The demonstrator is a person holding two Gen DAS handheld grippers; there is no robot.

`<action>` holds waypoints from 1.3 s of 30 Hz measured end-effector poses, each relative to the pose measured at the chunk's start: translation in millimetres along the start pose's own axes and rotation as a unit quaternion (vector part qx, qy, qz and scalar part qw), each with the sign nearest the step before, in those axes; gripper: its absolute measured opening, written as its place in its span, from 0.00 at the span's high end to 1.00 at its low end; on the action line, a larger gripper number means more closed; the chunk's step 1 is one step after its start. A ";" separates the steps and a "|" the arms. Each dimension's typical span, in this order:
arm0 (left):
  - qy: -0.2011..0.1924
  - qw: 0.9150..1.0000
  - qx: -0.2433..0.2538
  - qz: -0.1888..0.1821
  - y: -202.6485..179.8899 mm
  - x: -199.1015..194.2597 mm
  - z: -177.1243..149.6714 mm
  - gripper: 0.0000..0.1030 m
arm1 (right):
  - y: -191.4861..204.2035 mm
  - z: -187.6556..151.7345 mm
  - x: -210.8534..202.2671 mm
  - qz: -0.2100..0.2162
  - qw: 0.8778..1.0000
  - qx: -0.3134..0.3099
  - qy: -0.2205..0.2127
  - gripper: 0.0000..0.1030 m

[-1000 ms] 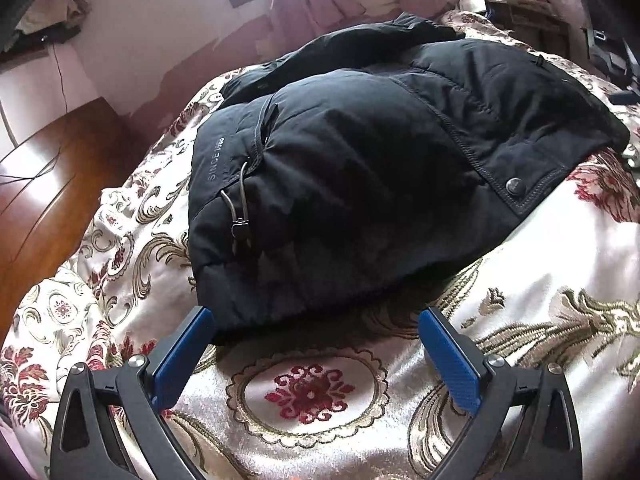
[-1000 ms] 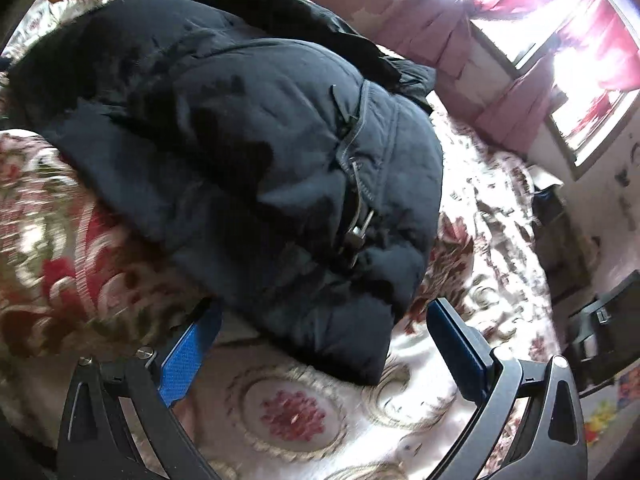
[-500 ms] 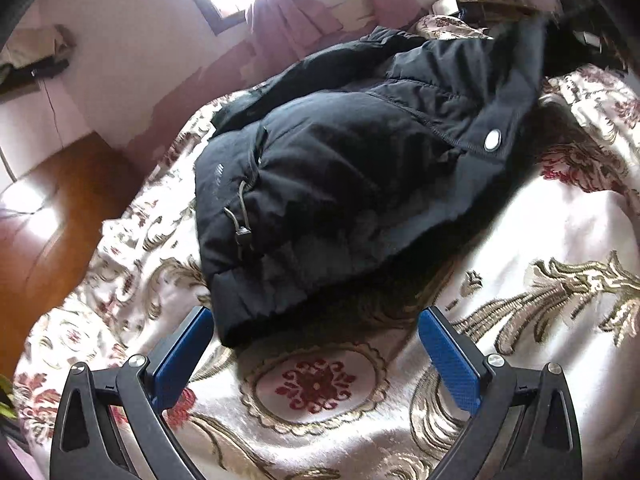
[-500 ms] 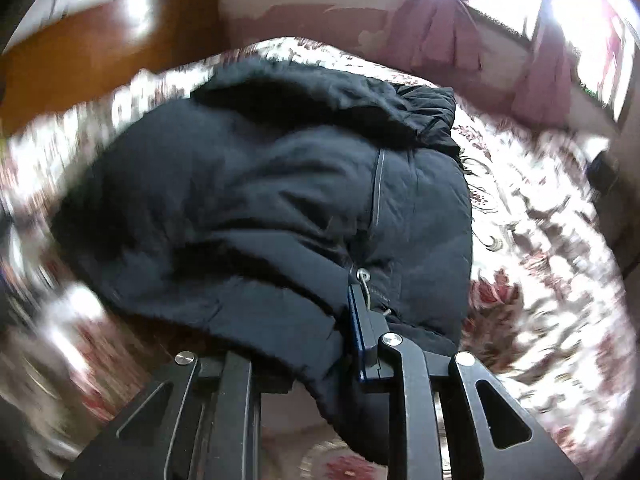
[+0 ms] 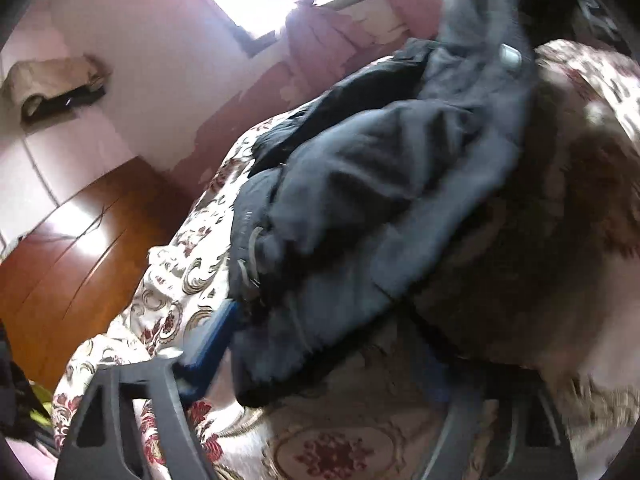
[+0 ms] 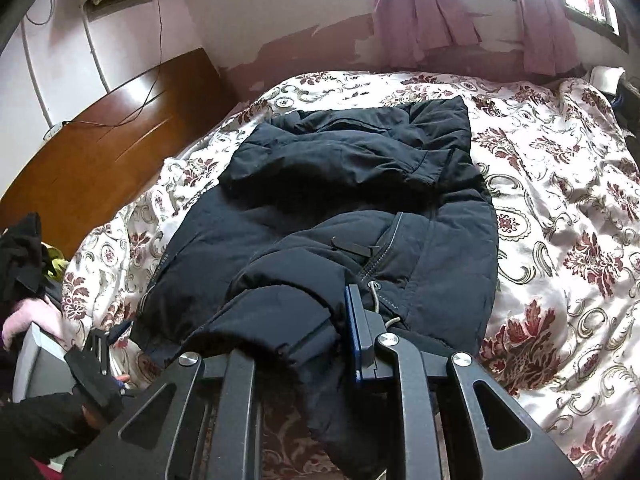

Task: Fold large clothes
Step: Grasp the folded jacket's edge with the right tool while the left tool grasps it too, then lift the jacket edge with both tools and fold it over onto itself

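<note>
A floral bedspread (image 6: 560,184) covers the bed beside a wooden headboard (image 6: 120,140), under knotted pink curtains (image 6: 424,12).

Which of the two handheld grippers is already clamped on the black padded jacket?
The right gripper: its jaws pinch the black padded jacket hem. The left gripper has been closing around it.

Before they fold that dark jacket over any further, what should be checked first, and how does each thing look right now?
1. Right gripper pinches the jacket hem: ok, shut on fabric.
2. Left gripper grips its corner: not ok; jaws just closing around the hem, not yet pressing.
3. Jacket's far half lies flat on the bedspread: ok.
4. Drawcord clear of the pads: cannot tell.
5. Bedspread beyond the jacket free for folding: ok.
</note>
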State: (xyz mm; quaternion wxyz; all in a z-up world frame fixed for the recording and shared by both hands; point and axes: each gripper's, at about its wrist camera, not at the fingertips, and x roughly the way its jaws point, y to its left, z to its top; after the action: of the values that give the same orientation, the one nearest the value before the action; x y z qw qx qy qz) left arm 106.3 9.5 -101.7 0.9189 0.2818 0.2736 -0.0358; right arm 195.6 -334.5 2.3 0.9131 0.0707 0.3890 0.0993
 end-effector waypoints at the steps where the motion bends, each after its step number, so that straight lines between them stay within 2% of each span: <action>1: 0.003 1.000 -0.007 -0.002 3.9 0.7 3.4 0.46 | -1.6 1.0 0.0 0.001 1.000 0.001 0.001 0.84; 3: 0.005 1.000 -0.023 -0.013 15.0 0.2 12.8 0.56 | -3.4 2.8 -1.6 0.000 1.000 0.000 0.001 0.84; 6: -0.009 0.999 -0.042 -0.025 31.0 -13.2 27.2 0.87 | -5.4 2.8 -8.7 -0.006 1.000 -0.002 -0.009 0.85; 8: -0.024 0.997 -0.063 -0.023 43.5 -23.4 37.0 0.90 | -7.7 -4.2 -15.2 -0.015 0.999 -0.006 -0.030 0.88; 13: -0.036 0.989 -0.132 -0.060 81.0 -44.2 59.9 0.93 | -7.2 -37.5 -31.1 -0.042 0.996 -0.011 -0.077 0.92; 20: -0.046 0.983 -0.149 -0.092 109.3 -104.7 56.9 0.93 | 12.5 -76.9 -89.7 -0.041 0.991 -0.033 -0.127 0.93; 29: -0.059 0.980 -0.141 -0.125 130.0 -192.1 51.0 0.94 | 38.8 -113.9 -182.1 -0.039 0.988 -0.058 -0.137 0.93; 34: -0.053 0.976 -0.154 -0.144 143.3 -186.0 68.6 0.94 | 39.1 -95.8 -191.5 -0.044 0.986 -0.069 -0.143 0.94; 39: -0.064 0.977 -0.161 -0.127 149.9 -157.1 96.0 0.94 | 34.1 -54.8 -171.5 -0.053 0.982 -0.081 -0.161 0.94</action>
State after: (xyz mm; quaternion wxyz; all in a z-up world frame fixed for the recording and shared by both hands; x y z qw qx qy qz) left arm 52.4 69.7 121.6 0.9558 0.0902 0.2500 -0.1257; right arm 35.4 -339.1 91.1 0.9704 -0.0097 0.2311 0.0691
